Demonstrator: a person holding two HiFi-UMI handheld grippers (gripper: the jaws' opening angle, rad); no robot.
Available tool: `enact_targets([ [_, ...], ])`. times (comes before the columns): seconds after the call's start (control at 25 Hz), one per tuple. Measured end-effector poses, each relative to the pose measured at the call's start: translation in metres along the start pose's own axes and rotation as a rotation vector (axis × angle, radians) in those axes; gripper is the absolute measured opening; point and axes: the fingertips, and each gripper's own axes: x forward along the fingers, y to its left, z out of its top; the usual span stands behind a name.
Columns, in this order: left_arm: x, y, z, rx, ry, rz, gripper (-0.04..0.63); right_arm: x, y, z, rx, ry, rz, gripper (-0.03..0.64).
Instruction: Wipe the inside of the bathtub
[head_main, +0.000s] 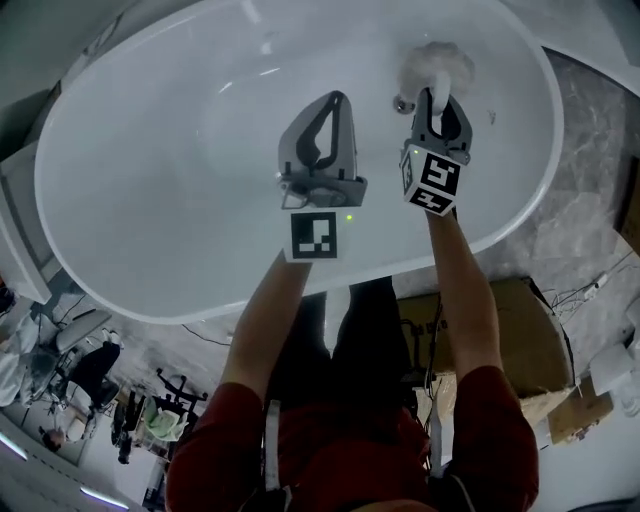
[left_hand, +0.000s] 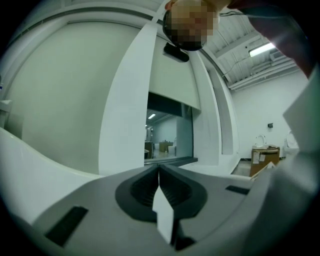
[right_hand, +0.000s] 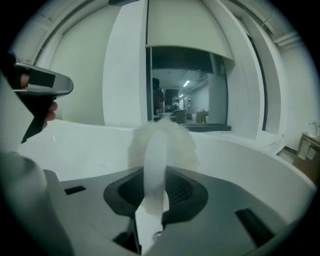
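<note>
With right tongs (head_main: 437, 97), pinched the white loop handle of a fluffy pad (head_main: 437, 62), down inside the bathtub (head_main: 150, 180) just beside the drain (head_main: 403, 103). Held left tongs (head_main: 336, 100) pressed together, empty, over the tub's middle.

One bathtub (head_main: 150, 180), two grippers (head_main: 337, 99) (head_main: 431, 96), one fluffy duster (head_main: 436, 63)

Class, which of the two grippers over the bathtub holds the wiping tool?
The right gripper: its jaws clamp the handle of the white fluffy pad. The left gripper has its jaws shut on nothing.
</note>
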Motion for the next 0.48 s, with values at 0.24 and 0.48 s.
enact_targets([
  [0.24,0.05,-0.008,-0.083,-0.031,0.034,0.026,0.016,0.08,-0.031,-0.079,-0.03,0.074,-0.022,0.094],
  [0.48,0.071,-0.001,-0.151,-0.038,0.042,0.03,0.016,0.143,-0.041,-0.148,-0.057,0.115,-0.041,0.094],
])
